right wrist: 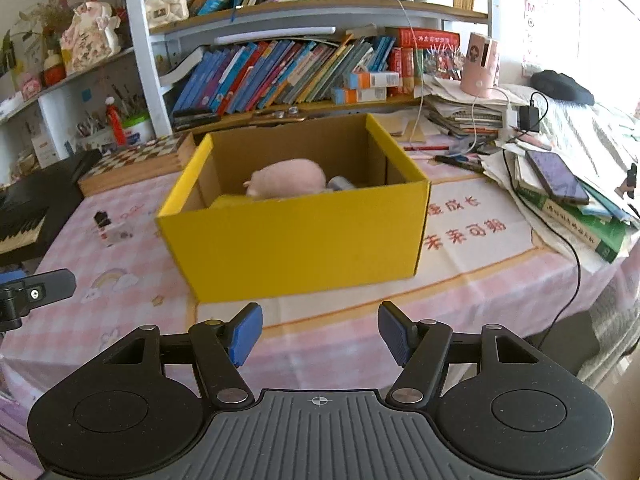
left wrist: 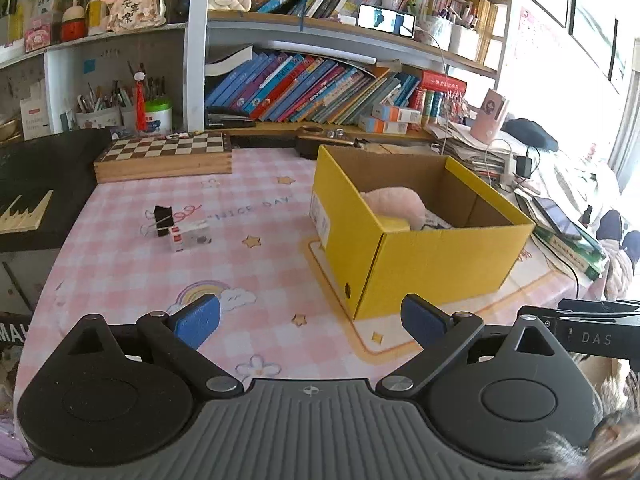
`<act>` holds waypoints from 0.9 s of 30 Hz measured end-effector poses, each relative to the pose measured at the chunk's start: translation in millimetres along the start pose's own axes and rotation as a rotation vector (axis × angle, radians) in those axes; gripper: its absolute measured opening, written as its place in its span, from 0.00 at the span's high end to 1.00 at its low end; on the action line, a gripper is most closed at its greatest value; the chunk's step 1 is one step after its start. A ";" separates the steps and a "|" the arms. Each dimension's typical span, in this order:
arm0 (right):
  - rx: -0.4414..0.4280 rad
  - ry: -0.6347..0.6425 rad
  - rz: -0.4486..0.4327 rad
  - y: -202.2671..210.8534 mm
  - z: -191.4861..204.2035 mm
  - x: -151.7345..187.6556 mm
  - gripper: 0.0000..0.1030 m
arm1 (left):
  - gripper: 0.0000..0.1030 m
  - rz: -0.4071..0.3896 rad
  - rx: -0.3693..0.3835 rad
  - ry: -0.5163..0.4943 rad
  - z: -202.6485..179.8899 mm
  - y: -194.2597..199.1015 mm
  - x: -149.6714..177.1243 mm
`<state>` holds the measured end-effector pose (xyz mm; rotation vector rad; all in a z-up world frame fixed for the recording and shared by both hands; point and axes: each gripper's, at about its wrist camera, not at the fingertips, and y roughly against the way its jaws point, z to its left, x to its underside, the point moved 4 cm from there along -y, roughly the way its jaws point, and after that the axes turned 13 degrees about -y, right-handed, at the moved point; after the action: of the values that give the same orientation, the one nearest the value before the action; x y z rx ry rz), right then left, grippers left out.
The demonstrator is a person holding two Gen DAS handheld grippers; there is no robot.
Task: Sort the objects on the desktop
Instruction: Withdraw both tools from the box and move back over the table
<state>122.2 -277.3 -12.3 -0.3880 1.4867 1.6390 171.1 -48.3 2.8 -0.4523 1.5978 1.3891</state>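
Note:
A yellow cardboard box [left wrist: 436, 258] [right wrist: 296, 242] stands open on the pink checked tablecloth [left wrist: 224, 264]. Inside lies a pink plush toy [left wrist: 394, 204] [right wrist: 288, 179] beside a grey object [right wrist: 341, 183]. Left of the box, a black binder clip [left wrist: 162, 220] [right wrist: 102, 218] sits against a small white box [left wrist: 190, 236] [right wrist: 116, 234]. My left gripper [left wrist: 310, 320] is open over the cloth, near the box's front corner, nothing between its blue pads. My right gripper [right wrist: 320, 334] is open and empty, just before the box's near wall.
A wooden chessboard box [left wrist: 164, 158] lies at the table's back left, a keyboard [left wrist: 24, 212] at the left edge. Shelves of books [left wrist: 312, 88] stand behind. To the right are piled papers, a phone [right wrist: 556, 178] on a green book, cables and a charger.

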 end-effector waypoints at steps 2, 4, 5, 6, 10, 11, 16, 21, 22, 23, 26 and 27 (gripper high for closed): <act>0.000 0.001 0.001 5.3 6.8 7.2 0.36 | 0.05 0.003 0.007 -0.001 4.2 5.5 5.2; 0.000 0.000 0.004 10.0 13.2 13.7 0.36 | 0.05 0.007 0.013 -0.001 7.8 10.7 10.3; -0.001 -0.003 0.007 12.2 16.3 17.1 0.36 | 0.05 0.008 0.017 -0.002 9.6 13.4 13.1; -0.002 -0.005 0.011 14.1 18.9 20.4 0.36 | 0.05 0.008 0.020 -0.004 11.1 15.8 15.7; -0.008 -0.020 0.028 21.0 29.0 34.4 0.36 | 0.05 0.013 0.027 -0.016 16.9 26.7 26.8; -0.011 -0.023 0.034 22.0 31.4 37.2 0.36 | 0.05 0.015 0.028 -0.017 18.7 29.3 29.7; -0.032 -0.009 0.066 27.0 47.7 54.6 0.33 | 0.05 0.032 0.022 -0.015 28.8 40.4 42.0; -0.056 0.015 0.074 32.5 64.5 66.9 0.31 | 0.05 0.045 0.010 -0.005 41.7 49.0 51.7; -0.059 0.017 0.076 33.0 66.9 68.6 0.31 | 0.05 0.046 0.009 -0.006 43.6 50.8 53.2; -0.062 0.017 0.079 33.6 69.6 70.9 0.31 | 0.05 0.048 0.007 -0.008 45.1 52.2 54.4; -0.069 0.017 0.087 34.6 75.2 76.7 0.31 | 0.05 0.055 0.004 -0.012 49.5 56.5 59.2; -0.071 0.017 0.089 34.6 76.7 78.1 0.31 | 0.05 0.058 0.004 -0.013 50.8 57.6 60.7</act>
<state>74.9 -173.8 -27.7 -0.3809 1.4802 1.7667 117.2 32.4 -10.3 -0.3969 1.6138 1.4290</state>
